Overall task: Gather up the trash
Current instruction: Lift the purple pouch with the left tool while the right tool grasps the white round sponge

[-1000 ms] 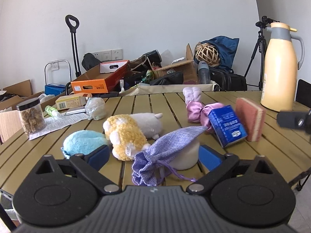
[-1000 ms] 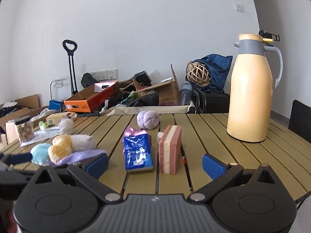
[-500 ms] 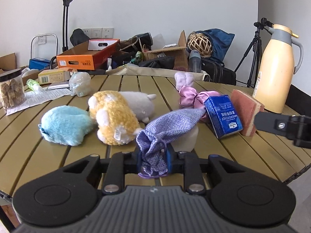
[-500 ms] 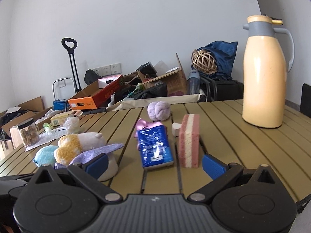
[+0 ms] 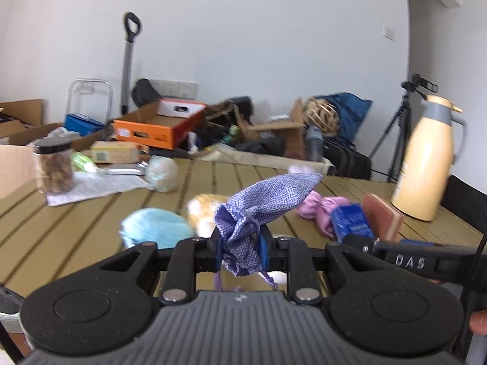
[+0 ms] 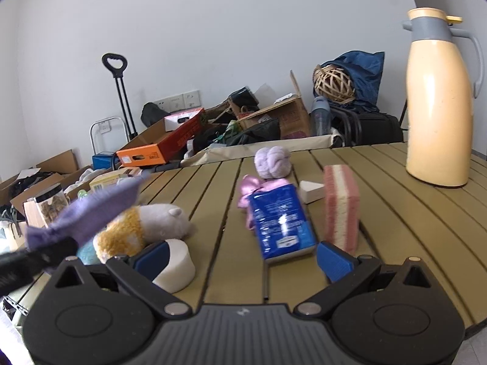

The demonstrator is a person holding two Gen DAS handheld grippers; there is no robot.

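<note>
Two fisheye cameras, one riding on each handheld gripper, look forward along the black fingers across a slatted olive-brown table (image 5: pixel 76 213) toward a white wall with clutter on the floor below it.

The left wrist view sits low at the near edge, slightly raised. A purple woven drawstring pouch (image 5: pixel 261 203) fills its near centre.

The right wrist view sits further right and closer to the tabletop (image 6: pixel 395 213).

Both views share the blue tissue packet (image 6: pixel 280 222), pink-and-cream sponge (image 6: pixel 341 203), tall cream thermos jug (image 6: pixel 438 103), yellow-and-white plush toy (image 6: pixel 143 228) and the pouch (image 6: pixel 91 213), which appears at the right view's left.
</note>
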